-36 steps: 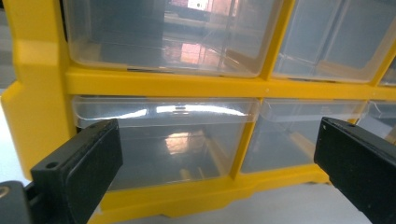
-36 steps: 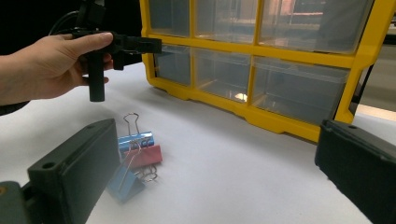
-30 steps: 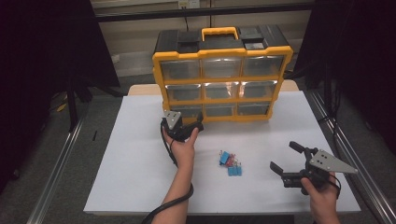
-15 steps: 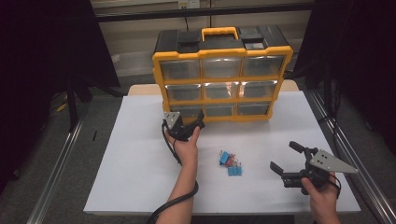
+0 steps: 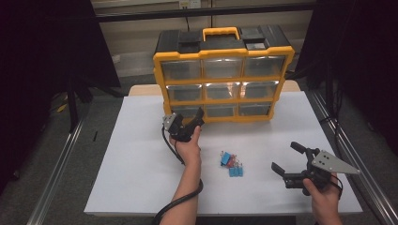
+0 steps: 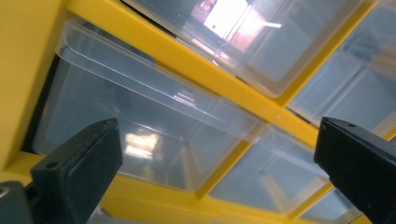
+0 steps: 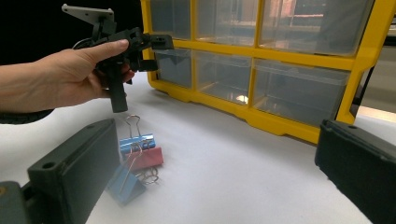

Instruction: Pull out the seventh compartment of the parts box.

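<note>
A yellow organizer [image 5: 224, 82] with clear plastic drawers stands upright at the back of the white table [image 5: 131, 159]. My left gripper [image 5: 193, 119] is open, held just in front of the bottom-left drawer [image 5: 187, 111]. In the left gripper view that clear drawer [image 6: 140, 135] spans the gap between the wide-apart jaws of the gripper [image 6: 215, 154]. A few blue and red binder clips [image 5: 231, 163] lie in a small heap mid-table. My right gripper [image 5: 284, 156] hovers open to the right of them, and its own view shows the clips [image 7: 135, 161] near its left jaw.
The organizer [image 7: 261, 70] has a black lid with a yellow handle [image 5: 220, 33] on top. Metal rails [image 5: 56, 178] run along both sides of the table. In the right gripper view a hand holds the left gripper [image 7: 156, 53] at the organizer's lower corner.
My left gripper has edged forward, closer to the bottom-left drawer. The right gripper and the binder clips have stayed put.
</note>
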A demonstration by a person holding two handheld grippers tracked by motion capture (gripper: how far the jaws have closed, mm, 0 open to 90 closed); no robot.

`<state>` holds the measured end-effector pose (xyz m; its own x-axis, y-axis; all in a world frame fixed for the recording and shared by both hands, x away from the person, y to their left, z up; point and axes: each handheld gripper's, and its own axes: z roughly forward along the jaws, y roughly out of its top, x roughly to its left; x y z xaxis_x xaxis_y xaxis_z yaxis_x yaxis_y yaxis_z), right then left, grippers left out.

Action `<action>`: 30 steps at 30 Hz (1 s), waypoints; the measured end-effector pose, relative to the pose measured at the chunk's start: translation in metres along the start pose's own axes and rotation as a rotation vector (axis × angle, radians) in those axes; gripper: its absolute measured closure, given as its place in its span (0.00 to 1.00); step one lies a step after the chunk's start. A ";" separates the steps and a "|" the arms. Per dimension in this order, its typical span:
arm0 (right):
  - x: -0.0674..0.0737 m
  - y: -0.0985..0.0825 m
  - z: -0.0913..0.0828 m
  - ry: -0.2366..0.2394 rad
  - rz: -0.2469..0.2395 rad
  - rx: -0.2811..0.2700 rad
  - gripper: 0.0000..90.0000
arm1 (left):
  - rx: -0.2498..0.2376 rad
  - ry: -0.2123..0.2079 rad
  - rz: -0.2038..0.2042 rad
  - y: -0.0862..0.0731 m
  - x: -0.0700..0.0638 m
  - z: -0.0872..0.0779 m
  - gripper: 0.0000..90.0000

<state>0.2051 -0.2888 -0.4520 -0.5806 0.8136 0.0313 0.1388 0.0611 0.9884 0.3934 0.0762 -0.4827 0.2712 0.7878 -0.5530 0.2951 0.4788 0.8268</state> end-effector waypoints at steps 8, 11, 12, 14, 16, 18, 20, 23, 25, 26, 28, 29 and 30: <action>0.000 0.000 -0.001 -0.003 0.000 0.000 0.00 | -0.042 0.005 -0.118 -0.003 0.000 0.001 0.04; 0.000 0.000 0.000 0.001 0.000 0.002 0.00 | -0.031 -0.011 -0.107 -0.003 0.003 -0.001 0.08; 0.000 0.000 0.000 0.000 0.000 0.000 0.00 | -0.039 0.002 -0.111 -0.004 0.003 -0.001 0.11; 0.000 0.000 0.000 0.000 0.000 0.000 0.00 | -0.045 -0.002 -0.115 -0.004 0.004 -0.002 0.18; 0.000 0.000 0.000 0.000 0.000 0.002 0.00 | -0.054 0.001 -0.137 -0.005 0.003 -0.002 0.20; 0.000 0.000 0.000 -0.001 0.001 -0.001 0.00 | -0.064 0.011 -0.146 -0.006 0.003 -0.002 0.22; 0.000 0.000 0.000 -0.001 0.001 -0.001 0.00 | -0.077 0.008 -0.199 -0.007 0.001 -0.002 0.27; 0.000 0.000 0.000 0.001 0.002 -0.001 0.00 | -0.086 0.007 -0.191 -0.008 0.004 -0.002 0.30; 0.000 0.000 0.000 0.002 0.004 0.001 0.00 | -0.106 -0.020 -0.285 -0.010 -0.001 0.001 0.32; 0.000 0.000 0.000 0.005 0.010 0.000 0.00 | -0.101 -0.002 -0.248 -0.010 0.003 0.000 0.35; 0.000 0.000 -0.001 0.006 0.009 -0.001 0.00 | -0.096 0.001 -0.272 -0.011 0.004 0.000 0.35; 0.000 0.000 -0.001 0.006 0.010 -0.002 0.00 | -0.114 -0.011 -0.287 -0.011 0.004 0.001 0.38; 0.000 0.000 -0.001 0.007 0.012 -0.001 0.00 | -0.116 -0.005 -0.307 -0.011 0.003 0.002 0.39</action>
<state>0.2047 -0.2895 -0.4518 -0.5844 0.8102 0.0440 0.1453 0.0511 0.9881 0.3924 0.0726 -0.4941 0.1899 0.5983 -0.7784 0.2574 0.7348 0.6275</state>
